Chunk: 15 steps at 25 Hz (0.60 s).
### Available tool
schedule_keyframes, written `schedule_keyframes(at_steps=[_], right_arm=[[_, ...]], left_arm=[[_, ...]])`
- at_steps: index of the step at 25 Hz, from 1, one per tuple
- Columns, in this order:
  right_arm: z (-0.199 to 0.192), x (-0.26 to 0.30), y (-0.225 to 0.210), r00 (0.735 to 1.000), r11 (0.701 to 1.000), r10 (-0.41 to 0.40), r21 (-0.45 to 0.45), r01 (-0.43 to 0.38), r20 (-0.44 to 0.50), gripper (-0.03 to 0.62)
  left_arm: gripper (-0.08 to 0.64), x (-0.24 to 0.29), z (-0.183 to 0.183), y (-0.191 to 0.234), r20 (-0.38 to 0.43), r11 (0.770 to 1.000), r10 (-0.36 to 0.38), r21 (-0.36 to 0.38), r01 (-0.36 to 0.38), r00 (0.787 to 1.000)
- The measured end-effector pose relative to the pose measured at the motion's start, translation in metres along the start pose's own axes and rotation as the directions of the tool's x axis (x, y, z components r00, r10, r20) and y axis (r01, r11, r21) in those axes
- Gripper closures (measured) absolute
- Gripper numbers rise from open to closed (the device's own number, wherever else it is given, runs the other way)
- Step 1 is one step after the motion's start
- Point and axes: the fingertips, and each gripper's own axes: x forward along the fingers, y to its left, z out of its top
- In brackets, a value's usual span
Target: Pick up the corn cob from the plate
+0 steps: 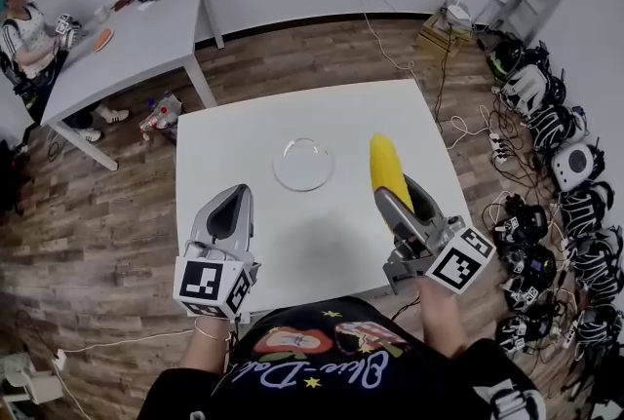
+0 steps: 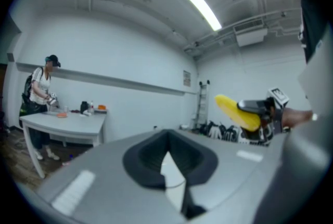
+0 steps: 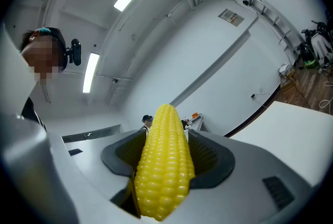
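1. While the right hand-held gripper (image 1: 398, 197) is clenching the corn cob (image 1: 384, 165) above the counter (image 1: 244, 145), off the plate (image 1: 277, 165), we are holding it steady.
2. We are holding the left hand-held gripper (image 1: 234, 195) closed, empty.

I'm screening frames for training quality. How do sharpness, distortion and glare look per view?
Head view: evenly lit, sharp, edges bowed. Left gripper view: soft, strong fisheye, ceiling lamp glaring. Right gripper view: corn cob crisp, background softer, dark corners.
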Motion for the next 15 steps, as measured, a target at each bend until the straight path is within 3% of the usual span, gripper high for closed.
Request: schedule_keyframes(at_steps=[15], right_arm=[[-0.008,0.009,0.009,0.999,0.999,0.044,0.021,-0.044,-0.020,0.328]], left_arm=[[0.563,-0.012,-0.003,0.007,-0.002,0.999,0.029,-0.025,-0.029,1.000]])
